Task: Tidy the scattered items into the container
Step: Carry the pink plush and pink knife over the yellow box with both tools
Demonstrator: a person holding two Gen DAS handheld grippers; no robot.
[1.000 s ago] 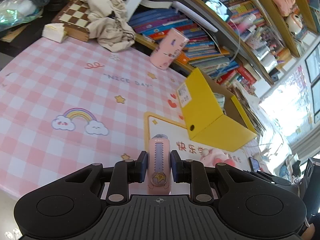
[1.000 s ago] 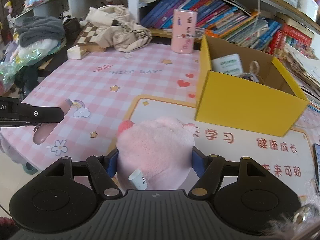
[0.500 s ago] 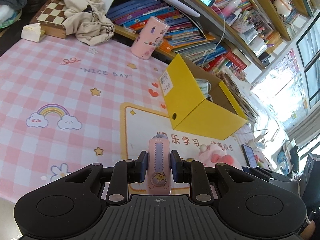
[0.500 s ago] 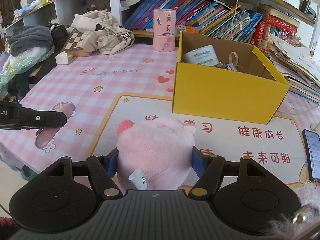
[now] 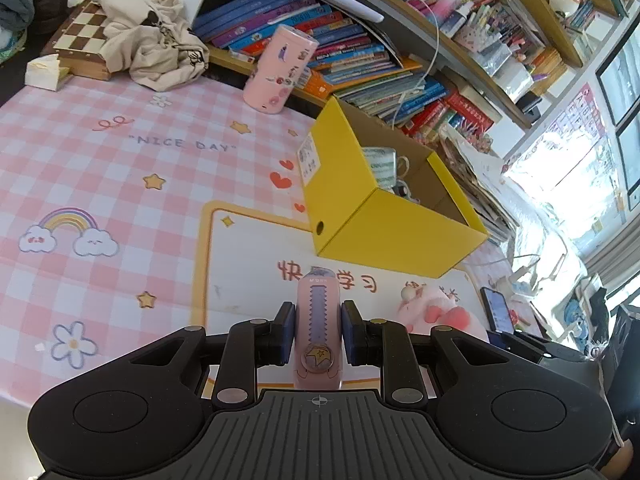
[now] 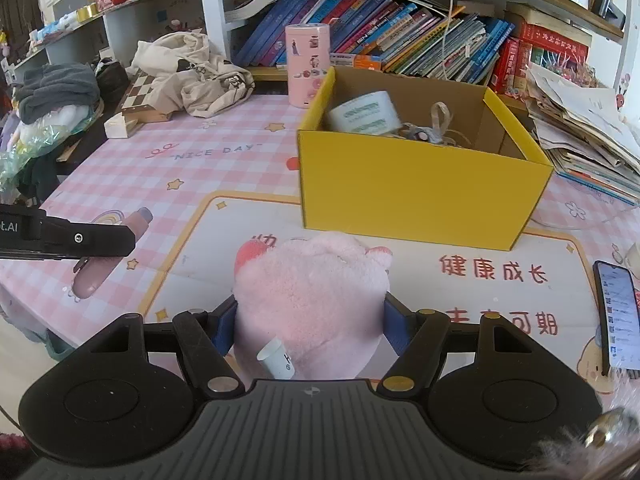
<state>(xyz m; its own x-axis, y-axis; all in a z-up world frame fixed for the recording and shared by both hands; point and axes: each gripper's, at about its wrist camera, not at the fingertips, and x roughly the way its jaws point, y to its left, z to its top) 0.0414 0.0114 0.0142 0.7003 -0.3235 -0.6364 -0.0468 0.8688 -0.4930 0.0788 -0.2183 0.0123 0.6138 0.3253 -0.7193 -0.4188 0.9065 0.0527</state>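
Left gripper (image 5: 318, 332) clamps slim pink plastic case (image 5: 317, 320); right gripper (image 6: 310, 320) clamps fluffy pink plush toy (image 6: 310, 292), near open yellow cardboard box (image 6: 416, 196)

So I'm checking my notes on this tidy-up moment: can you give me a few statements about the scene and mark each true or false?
1. The left gripper holds a pink pen-shaped case. True.
2. The right gripper is empty. False: it holds a pink plush toy.
3. The yellow box is empty. False: a white tape roll and other small items lie inside.
4. A phone lies on the table. True.
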